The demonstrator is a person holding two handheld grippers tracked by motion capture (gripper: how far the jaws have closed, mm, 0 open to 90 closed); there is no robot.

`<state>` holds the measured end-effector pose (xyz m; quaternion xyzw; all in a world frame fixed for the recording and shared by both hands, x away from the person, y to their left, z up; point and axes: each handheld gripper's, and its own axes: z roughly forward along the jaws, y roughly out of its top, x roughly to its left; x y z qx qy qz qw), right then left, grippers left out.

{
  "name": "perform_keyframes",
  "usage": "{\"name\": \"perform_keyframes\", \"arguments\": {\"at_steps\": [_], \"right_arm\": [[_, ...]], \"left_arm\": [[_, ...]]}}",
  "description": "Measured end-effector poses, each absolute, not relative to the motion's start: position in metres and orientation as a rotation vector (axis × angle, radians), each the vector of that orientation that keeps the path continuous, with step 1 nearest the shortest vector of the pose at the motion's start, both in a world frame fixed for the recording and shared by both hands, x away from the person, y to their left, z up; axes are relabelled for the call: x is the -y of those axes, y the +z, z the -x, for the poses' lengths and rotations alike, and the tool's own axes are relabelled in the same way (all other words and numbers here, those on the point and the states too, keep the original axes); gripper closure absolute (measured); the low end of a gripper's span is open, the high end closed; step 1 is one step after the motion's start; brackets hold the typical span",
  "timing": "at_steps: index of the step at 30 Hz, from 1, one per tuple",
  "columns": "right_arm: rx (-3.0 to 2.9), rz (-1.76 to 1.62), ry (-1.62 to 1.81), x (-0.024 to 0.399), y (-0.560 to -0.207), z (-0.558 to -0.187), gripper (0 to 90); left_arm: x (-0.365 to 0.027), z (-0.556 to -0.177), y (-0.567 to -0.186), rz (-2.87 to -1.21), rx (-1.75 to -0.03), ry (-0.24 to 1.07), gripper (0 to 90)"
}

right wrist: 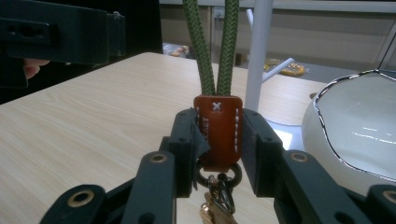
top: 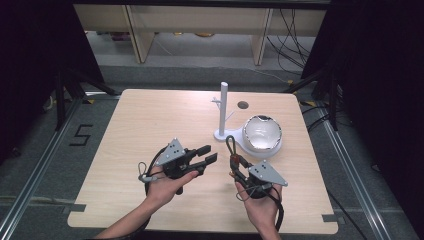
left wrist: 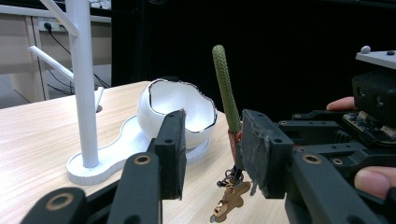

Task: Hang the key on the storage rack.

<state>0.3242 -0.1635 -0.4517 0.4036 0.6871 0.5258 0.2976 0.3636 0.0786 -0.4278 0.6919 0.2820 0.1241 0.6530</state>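
My right gripper is shut on the brown leather tab of a keychain. The keychain's green cord loop stands upright, and a ring with a brass key hangs below the tab. Just left of the keychain, my left gripper points toward it. Its jaws stand apart with nothing pressed between them. Seen along the left gripper's own jaws, the cord lies just beyond its right jaw. Behind the keychain are a white stand with pegs and a white bowl on its base.
The wooden table has a small round hole near its far edge. The stand's post and the bowl sit close ahead of both grippers. Dark curtains flank the table, and shelving with cables lies beyond it.
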Motion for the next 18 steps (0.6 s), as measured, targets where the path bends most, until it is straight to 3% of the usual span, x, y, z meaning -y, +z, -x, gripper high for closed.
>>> {"name": "perform_keyframes", "arguments": {"at_steps": [18], "right_arm": [[-1.798, -1.028, 1.444, 0.154, -0.452, -0.320, 68.5]], "left_arm": [[-0.067, -0.367, -0.423, -1.535, -0.643, 0.249, 62.5]]}}
